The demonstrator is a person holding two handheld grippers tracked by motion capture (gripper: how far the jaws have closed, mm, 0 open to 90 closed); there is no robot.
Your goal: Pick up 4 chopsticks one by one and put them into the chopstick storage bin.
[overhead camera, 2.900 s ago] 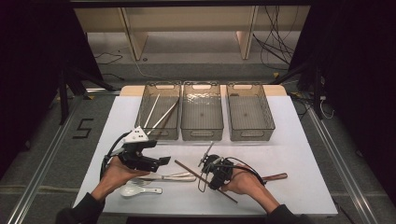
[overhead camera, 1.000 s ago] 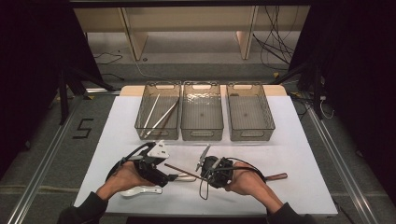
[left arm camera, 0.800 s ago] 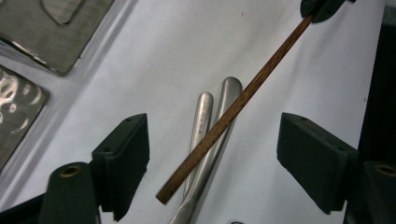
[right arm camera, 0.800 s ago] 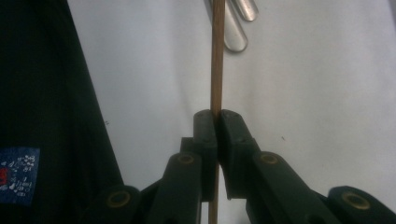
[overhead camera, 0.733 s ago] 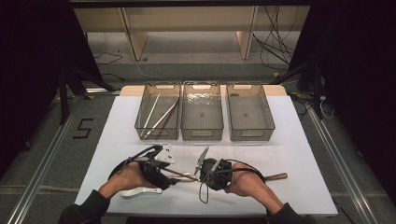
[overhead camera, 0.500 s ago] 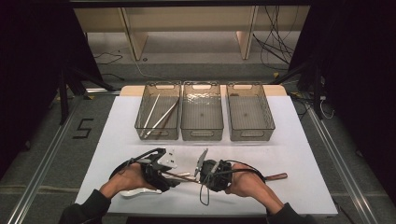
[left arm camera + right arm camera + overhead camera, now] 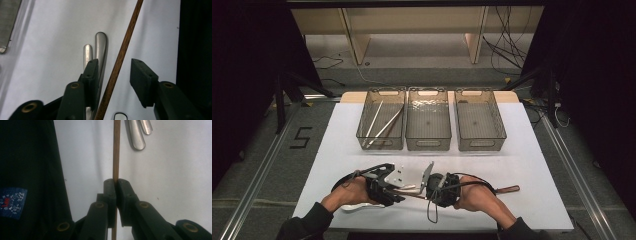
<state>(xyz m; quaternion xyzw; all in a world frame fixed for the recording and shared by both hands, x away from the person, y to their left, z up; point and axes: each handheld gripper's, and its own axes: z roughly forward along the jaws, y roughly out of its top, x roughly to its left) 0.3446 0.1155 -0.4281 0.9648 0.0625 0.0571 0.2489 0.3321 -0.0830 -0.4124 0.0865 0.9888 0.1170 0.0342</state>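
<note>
Seen from above, two hands met at the near edge of the white bench [image 7: 532, 165], the left gripper [image 7: 388, 185] and right gripper [image 7: 437, 187] facing each other, with three clear bins [image 7: 430, 145] well beyond them. Detail between the jaws was too small to read there.

The right gripper view showed its jaws clamped together on a thin brown wooden stick [image 7: 116, 150], which ran straight ahead from the jaws and out past the top edge. The left gripper view showed its jaws apart, having just been closing, with the same stick [image 7: 120, 57] slanting between them and touching neither pad. Two metal handles [image 7: 100, 50] lay just beside its left jaw, their far parts hidden behind it. The leftmost bin held about three long utensils; the count was hard to confirm.
</note>
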